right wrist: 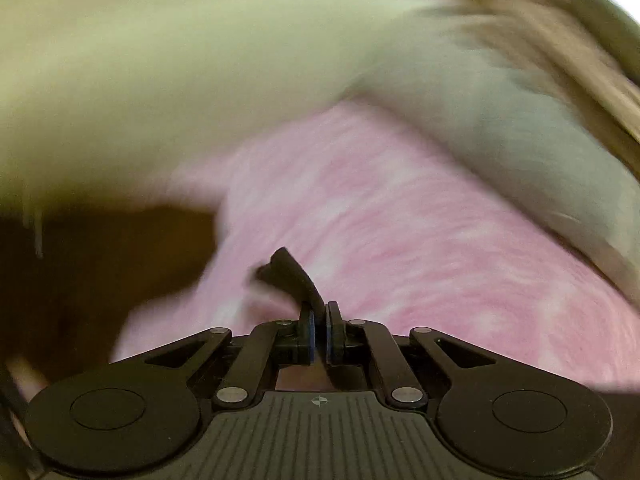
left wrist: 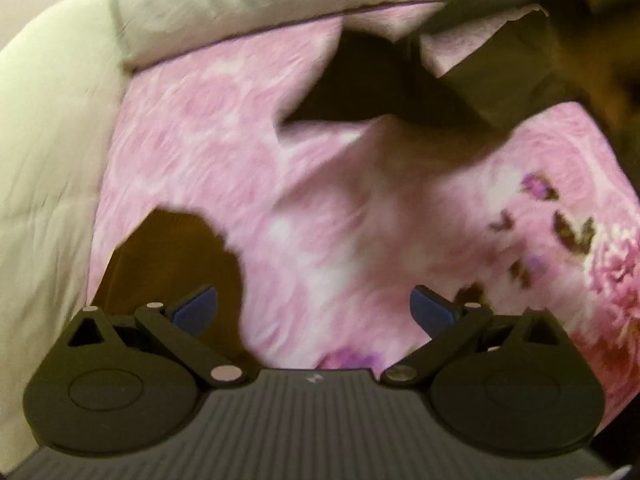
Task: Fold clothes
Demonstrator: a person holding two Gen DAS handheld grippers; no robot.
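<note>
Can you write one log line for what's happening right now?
left gripper: open, empty | right gripper: shut on dark cloth | surface: pink floral blanket

The left tongs [left wrist: 314, 312] are standing wide open, the two blue pads [left wrist: 196, 310] far apart with nothing between them. The right tongs [right wrist: 319, 338] are pressing their pads almost together, and they are pinching a thin dark strip of cloth [right wrist: 290, 272] that rises from them.
</note>
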